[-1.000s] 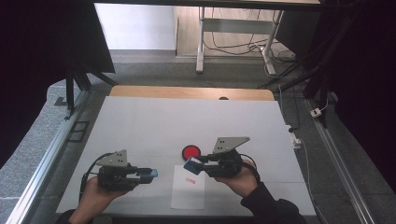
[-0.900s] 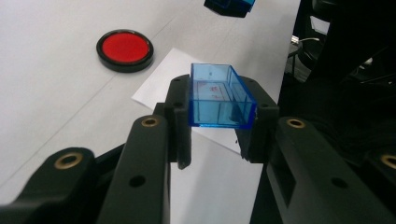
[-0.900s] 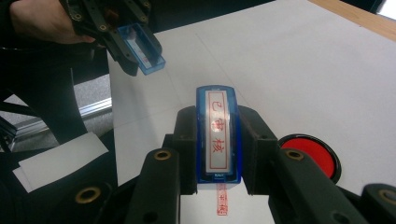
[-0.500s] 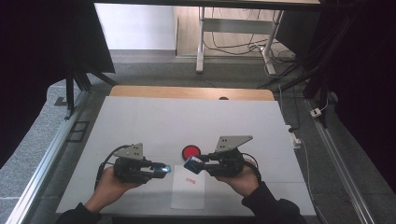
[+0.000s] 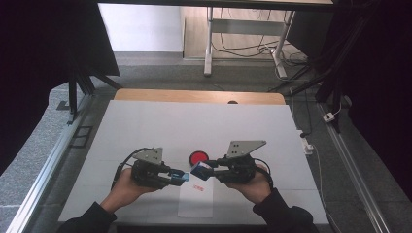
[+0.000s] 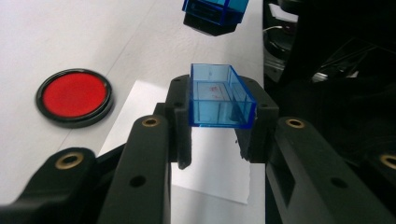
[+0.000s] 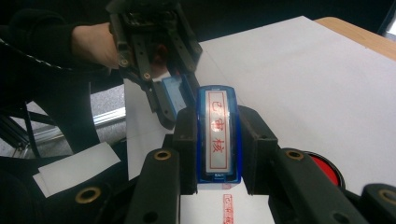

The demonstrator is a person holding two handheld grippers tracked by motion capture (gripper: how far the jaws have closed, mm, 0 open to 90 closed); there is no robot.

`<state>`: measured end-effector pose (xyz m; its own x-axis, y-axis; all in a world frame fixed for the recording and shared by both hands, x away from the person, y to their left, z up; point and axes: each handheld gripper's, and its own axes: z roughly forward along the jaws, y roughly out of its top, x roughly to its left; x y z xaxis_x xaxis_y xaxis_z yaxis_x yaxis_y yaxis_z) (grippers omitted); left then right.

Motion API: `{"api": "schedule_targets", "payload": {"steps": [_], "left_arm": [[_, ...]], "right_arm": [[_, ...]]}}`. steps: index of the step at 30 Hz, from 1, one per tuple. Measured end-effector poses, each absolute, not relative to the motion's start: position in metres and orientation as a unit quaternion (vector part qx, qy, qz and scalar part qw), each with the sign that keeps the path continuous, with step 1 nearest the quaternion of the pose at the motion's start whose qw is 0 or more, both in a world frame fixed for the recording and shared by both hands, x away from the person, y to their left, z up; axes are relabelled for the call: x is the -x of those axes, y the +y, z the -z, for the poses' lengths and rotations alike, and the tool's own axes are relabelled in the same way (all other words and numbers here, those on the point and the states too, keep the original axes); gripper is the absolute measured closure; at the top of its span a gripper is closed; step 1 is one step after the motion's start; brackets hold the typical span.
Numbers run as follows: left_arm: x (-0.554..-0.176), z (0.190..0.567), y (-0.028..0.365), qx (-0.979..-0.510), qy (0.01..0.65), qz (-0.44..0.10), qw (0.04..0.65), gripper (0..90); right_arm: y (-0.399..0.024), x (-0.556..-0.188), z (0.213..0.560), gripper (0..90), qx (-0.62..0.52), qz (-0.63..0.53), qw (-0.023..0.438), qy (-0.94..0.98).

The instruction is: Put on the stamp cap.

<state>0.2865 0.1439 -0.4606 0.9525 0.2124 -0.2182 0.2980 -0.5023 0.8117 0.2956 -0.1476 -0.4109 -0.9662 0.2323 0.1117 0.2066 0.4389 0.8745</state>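
Blue cap (image 6: 220, 95) in left fingers (image 6: 180, 121) — stamp's (image 7: 218, 135) red characters, right-clamped, in right gripper view.

The high view looks forward and down on the whole desk (image 5: 145, 126) from above the person's side. The left gripper view rides close behind the left tongs (image 6: 219, 116), facing along the desk toward the red ink pad (image 6: 74, 95). The right gripper view sits equally close behind the right tongs (image 7: 217, 135), facing the opposite hand. All three share the white paper sheet (image 5: 194, 204).
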Motion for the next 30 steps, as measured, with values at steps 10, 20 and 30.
{"api": "schedule_targets", "payload": {"steps": [10,20,30], "left_arm": [[-0.298,0.464,0.13,-0.865,0.115,0.072,0.482,67.9],[-0.304,0.465,0.115,-0.869,0.084,0.087,0.48,67.8],[-0.309,0.467,0.112,-0.867,0.064,0.099,0.484,67.9]], "right_arm": [[-0.149,-0.295,0.408,70.9,-0.121,-0.519,0.007,0.846],[-0.147,-0.294,0.408,70.9,-0.112,-0.525,0.001,0.844],[-0.145,-0.292,0.408,70.9,-0.101,-0.524,-0.005,0.846]]}}
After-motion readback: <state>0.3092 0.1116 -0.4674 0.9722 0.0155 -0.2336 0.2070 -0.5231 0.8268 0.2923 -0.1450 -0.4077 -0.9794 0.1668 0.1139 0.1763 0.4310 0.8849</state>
